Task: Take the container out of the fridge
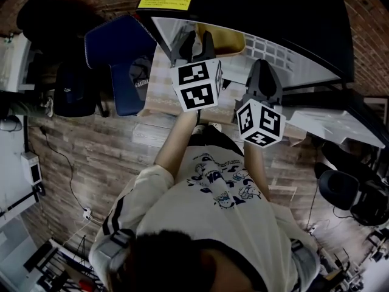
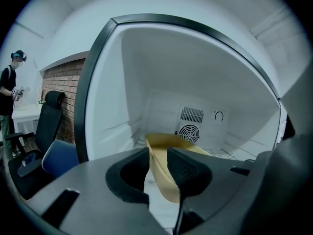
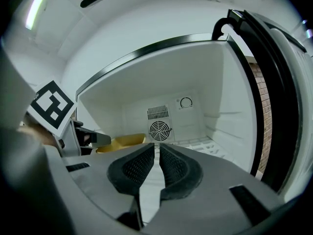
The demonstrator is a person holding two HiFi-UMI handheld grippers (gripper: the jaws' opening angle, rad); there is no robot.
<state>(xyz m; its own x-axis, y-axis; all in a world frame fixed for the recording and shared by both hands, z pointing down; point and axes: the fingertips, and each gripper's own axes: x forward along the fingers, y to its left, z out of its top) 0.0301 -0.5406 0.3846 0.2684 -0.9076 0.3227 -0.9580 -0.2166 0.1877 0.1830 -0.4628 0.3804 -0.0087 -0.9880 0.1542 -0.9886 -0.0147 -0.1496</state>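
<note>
Seemingly light and stiff, the yellow container [image 2: 165, 141] sits inside the fridge [image 2: 112, 106]. The left tool [image 2: 157, 154] pinches its thin near rim, a sensible hold. The right tool [image 3: 156, 151] is nearly closed, empty.

Open before me: a white-lined, dark-framed fridge [image 2: 105, 106], its black door [image 3: 274, 82] swung out to the right. Inside, left of centre, a shallow yellow plastic container [image 2: 168, 143] lies in front of the round fan grille [image 2: 188, 131] on the back wall, with a wire shelf [image 3: 205, 146] to its right. My left gripper [image 2: 157, 153] closes on the container's near wall. My right gripper [image 3: 157, 148] sits to the right, jaws together. A blue padded chair [image 2: 58, 158] stands left of the fridge.
</note>
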